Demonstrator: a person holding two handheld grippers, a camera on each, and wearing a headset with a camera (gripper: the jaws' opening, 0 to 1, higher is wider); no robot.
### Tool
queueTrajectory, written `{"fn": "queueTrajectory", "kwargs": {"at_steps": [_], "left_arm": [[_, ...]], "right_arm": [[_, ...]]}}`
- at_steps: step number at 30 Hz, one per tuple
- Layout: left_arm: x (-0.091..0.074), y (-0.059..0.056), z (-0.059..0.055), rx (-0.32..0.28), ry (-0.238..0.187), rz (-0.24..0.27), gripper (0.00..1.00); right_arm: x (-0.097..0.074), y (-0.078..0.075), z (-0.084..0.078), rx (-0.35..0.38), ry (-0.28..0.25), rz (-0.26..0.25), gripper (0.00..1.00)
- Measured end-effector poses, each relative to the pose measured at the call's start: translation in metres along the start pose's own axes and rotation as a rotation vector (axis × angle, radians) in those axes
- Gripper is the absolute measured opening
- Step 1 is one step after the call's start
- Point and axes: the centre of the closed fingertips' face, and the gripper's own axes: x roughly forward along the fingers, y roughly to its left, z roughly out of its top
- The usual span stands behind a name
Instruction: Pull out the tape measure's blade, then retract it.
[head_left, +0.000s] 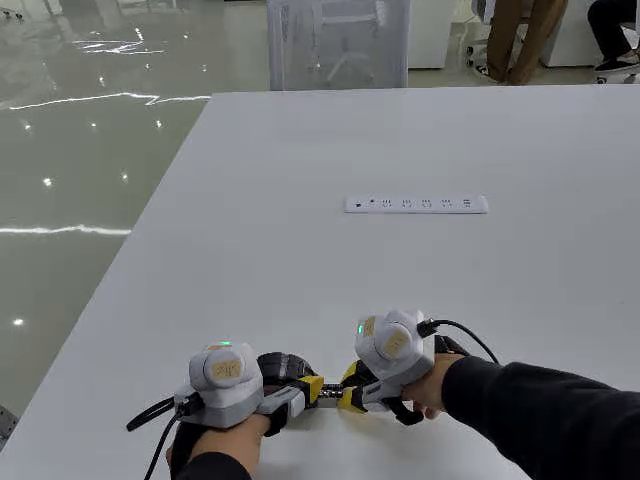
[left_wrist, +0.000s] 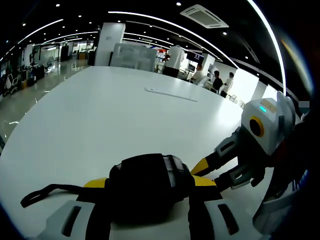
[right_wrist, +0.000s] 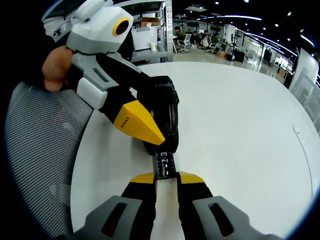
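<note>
A black tape measure (left_wrist: 150, 187) sits on the white table (head_left: 300, 180), and my left gripper (left_wrist: 150, 182) is shut on its body. In the head view the tape measure (head_left: 285, 368) lies near the table's front edge, between the left gripper (head_left: 300, 386) and the right gripper (head_left: 350, 396). A short length of dark blade (right_wrist: 165, 164) is out of the case (right_wrist: 162, 112). My right gripper (right_wrist: 166, 178) is shut on the blade's end, close to the case. The blade (head_left: 330, 390) spans the small gap between the two grippers.
A white power strip (head_left: 416, 204) lies further back on the table. The table's left edge (head_left: 130, 240) drops to a shiny floor. A mesh chair (head_left: 338, 45) stands at the far end. A black strap (left_wrist: 40, 195) trails from the tape measure.
</note>
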Motion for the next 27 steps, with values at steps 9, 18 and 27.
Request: {"fn": "queueTrajectory", "kwargs": {"at_steps": [9,18,27], "left_arm": [[0.0,0.0,0.0,-0.007,0.002,-0.006,0.58],[-0.001,0.0,0.0,-0.009,0.002,-0.007,0.58],[-0.001,0.0,0.0,-0.011,-0.001,-0.009,0.59]], "right_arm": [[0.008,0.004,0.008,-0.014,0.008,0.004,0.12],[0.015,0.003,0.016,-0.026,0.009,0.005,0.12],[0.015,0.004,0.015,-0.026,0.005,0.007,0.12]]}}
